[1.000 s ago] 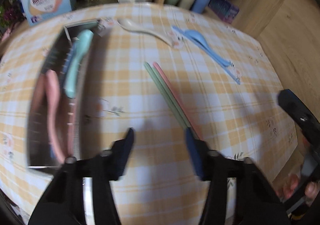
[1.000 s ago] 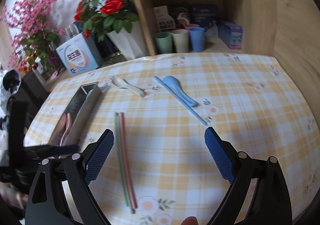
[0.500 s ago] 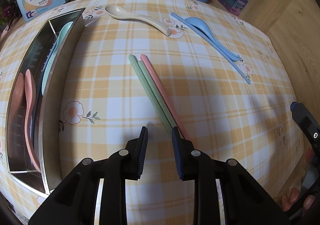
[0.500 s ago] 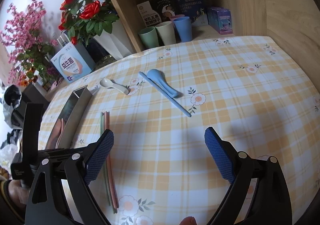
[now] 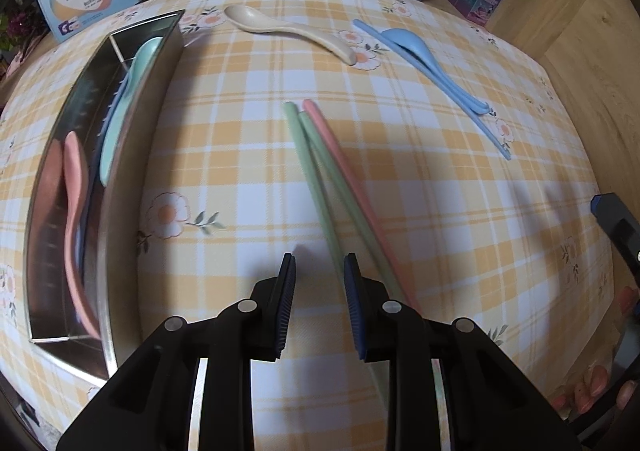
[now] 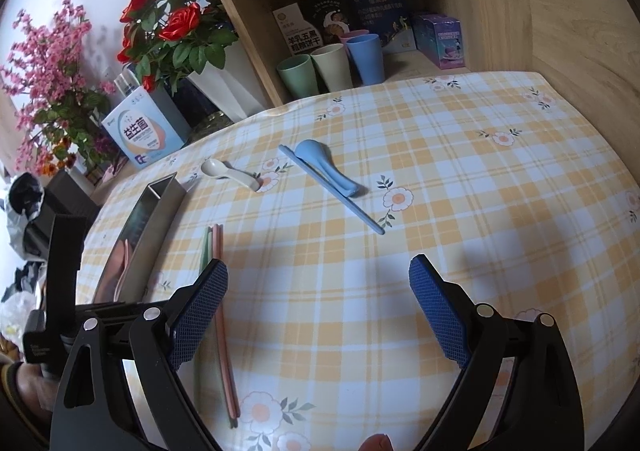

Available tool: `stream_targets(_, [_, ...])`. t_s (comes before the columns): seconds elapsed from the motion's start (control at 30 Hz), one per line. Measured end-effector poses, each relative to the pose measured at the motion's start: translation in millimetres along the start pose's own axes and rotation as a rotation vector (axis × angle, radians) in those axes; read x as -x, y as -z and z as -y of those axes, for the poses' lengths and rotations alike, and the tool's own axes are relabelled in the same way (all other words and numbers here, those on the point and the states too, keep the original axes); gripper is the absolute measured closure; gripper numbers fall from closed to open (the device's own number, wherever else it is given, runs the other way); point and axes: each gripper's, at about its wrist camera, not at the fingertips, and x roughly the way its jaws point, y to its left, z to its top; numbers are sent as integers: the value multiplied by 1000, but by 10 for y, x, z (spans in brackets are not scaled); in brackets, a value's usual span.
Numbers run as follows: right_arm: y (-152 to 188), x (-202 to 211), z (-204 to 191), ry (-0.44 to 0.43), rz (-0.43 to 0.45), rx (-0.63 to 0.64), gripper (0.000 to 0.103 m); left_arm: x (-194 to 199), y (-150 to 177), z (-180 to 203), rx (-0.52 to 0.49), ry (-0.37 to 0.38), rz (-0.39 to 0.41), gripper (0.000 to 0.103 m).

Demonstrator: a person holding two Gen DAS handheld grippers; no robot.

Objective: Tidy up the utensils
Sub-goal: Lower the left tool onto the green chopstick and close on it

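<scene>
While hovering over the table (image 5: 440, 211), left gripper (image 5: 319, 271) with jaws lately narrowed to a slim gap, nothing held; green and pink chopsticks (image 5: 332, 175) just beside the right-hand jaw, not between. Judged step: lining up on them, needing a slight sideways shift before closing. Metal tray (image 5: 132, 179) at left, holding pink and mint-green spoons.

From the right wrist: right gripper (image 6: 318, 291) wide open, empty, above bare cloth; blue spoon (image 6: 326, 167) and cream spoon (image 6: 232, 173) loose beyond.

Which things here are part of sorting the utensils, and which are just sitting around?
Job: metal tray, green chopsticks, pink chopstick, beige spoon, blue spoon, blue chopsticks.
Lying about: cups, rose vase, supplement box, shelf boxes.
</scene>
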Motion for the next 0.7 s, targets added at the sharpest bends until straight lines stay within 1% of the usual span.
stream_targets(0.1, [-3,6,-26,-2,1,4,14,-1,-2,-22,8,6,-1,79])
stream_targets(0.2, [-5,6,-39,1,-5,4,14,-30,-18,17,-5,3,-1,79])
stream_targets(0.43, [-1,15,12,9,-13,-18,14,-97,-122,88,-25,-37,35,79])
stream_targets(0.57, [-13,29,38,14,-12,-28,14,-109,-106,159,-65,-80,42,79])
stream_targets(0.7, [-19,48,55,18,-10,-36,14,-97,-70,148,-62,-80,53,79])
